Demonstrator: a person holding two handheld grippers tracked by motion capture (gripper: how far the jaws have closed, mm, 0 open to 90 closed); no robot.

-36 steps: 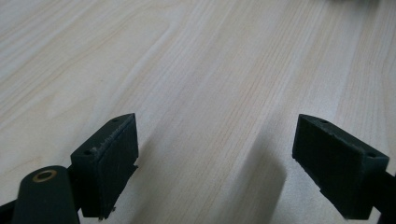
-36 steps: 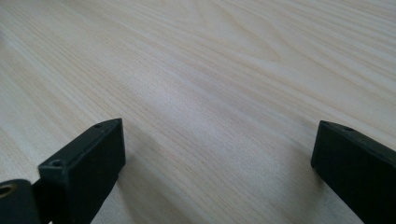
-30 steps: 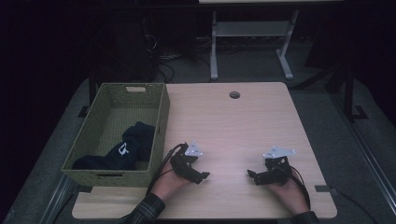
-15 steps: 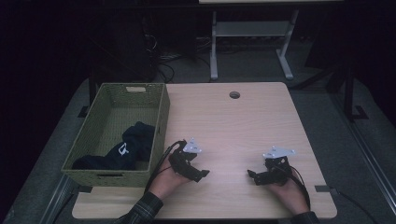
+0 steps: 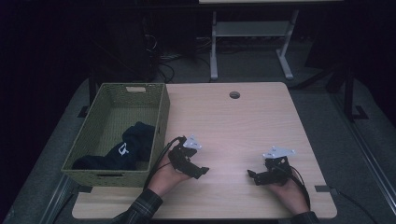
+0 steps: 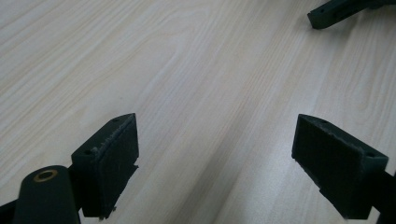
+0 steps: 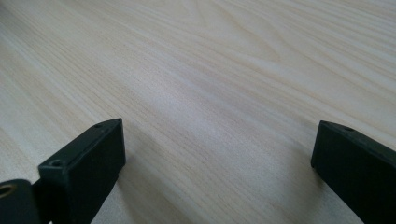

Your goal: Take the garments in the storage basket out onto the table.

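- Little has shifted since a second ago: left gripper edged slightly toward the table's near edge; right gripper unmoved.
- Both rest low on the wooden table, tips facing each other, well apart.
- Left gripper view: jaws spread wide, bare wood between them. Right gripper view: same, jaws parted, holding nothing.
- Farther left: green woven basket at the table's left edge, dark garment with white mark lying inside.
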